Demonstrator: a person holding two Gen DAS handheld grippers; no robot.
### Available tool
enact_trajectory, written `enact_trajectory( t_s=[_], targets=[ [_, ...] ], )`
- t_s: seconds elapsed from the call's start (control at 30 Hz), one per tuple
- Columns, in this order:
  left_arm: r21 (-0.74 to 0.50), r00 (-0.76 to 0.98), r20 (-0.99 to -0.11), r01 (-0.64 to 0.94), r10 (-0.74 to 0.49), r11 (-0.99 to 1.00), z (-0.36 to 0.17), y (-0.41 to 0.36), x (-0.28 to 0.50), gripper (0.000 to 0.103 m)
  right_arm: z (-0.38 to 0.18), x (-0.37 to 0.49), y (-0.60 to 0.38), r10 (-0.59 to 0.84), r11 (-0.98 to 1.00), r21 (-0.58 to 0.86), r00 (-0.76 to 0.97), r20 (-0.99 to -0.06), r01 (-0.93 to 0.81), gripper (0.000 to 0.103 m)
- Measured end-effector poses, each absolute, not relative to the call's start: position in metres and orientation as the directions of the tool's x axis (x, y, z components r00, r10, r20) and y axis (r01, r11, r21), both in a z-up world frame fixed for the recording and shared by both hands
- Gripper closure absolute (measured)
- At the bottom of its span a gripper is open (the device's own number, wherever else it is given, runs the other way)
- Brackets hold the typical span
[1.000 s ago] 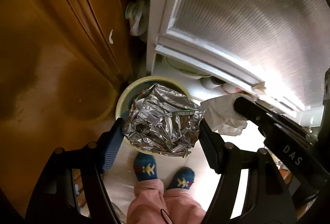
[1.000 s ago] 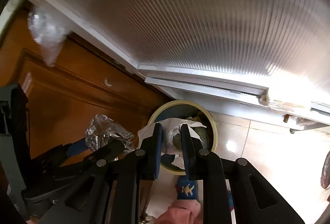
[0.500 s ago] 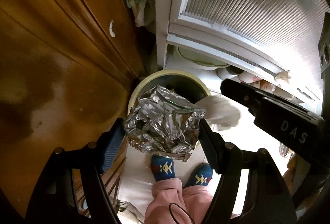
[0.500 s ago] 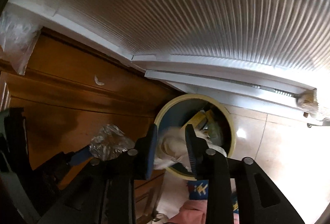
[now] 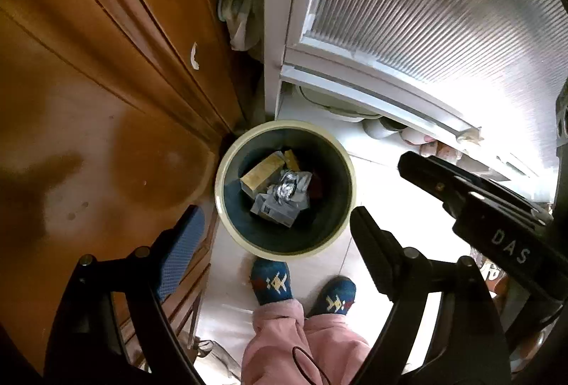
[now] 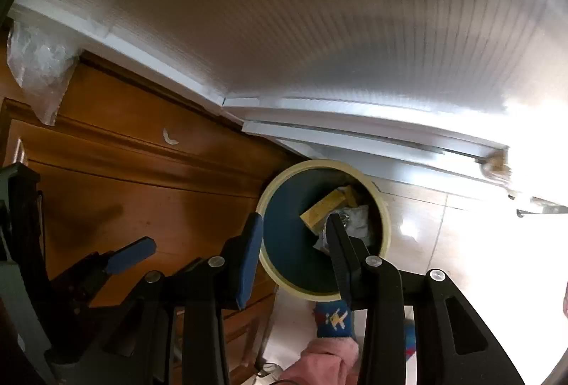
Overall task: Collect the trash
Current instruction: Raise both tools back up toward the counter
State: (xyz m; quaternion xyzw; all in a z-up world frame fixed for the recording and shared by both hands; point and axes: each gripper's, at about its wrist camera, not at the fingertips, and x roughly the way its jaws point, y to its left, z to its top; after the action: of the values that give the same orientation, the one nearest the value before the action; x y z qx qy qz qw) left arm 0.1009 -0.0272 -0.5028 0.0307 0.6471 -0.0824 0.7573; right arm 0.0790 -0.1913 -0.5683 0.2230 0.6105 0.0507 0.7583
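A round bin (image 5: 227, 207) with a cream rim and dark blue inside stands on the floor in the corner. In it lie crumpled foil (image 5: 285, 188), a white tissue (image 5: 301, 181), a yellow box (image 5: 261, 172) and a grey carton (image 5: 273, 211). My left gripper (image 5: 275, 232) is open and empty, above the bin's near edge. My right gripper (image 6: 296, 229) is open and empty above the bin (image 6: 385, 229); it also shows in the left wrist view (image 5: 461, 193). The foil (image 6: 342, 216) and yellow box (image 6: 321, 207) show between its fingers.
A wooden cabinet (image 5: 106, 83) stands left of the bin. A ribbed white door (image 5: 426, 12) stands behind it. The person's feet in blue socks (image 5: 271, 280) stand just in front of the bin on pale floor tiles (image 6: 443, 243).
Both grippers have opened. The foil dropped from the left one and the white tissue from the right one; both now lie in the bin.
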Motion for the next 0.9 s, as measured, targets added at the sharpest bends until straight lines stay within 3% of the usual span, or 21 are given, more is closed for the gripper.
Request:
enact_trajectory(
  t_s=[0.27,0.9],
  targets=[
    [-0.078,0.17,-0.98,0.161,-0.106,0.984,-0.453,-0.034,0.085,0.021,-0.518,0.061,-0.203,0.299,0.921,0.347,0.25,-0.921,0.178,0.065],
    [-0.087,0.391,-0.911,0.127,-0.13,0.988,-0.231,-0.034,0.007,0.021,-0.312,0.008,-0.191,0.263,0.965,0.26,0.239,-0.935,-0.044,0.065]
  ],
)
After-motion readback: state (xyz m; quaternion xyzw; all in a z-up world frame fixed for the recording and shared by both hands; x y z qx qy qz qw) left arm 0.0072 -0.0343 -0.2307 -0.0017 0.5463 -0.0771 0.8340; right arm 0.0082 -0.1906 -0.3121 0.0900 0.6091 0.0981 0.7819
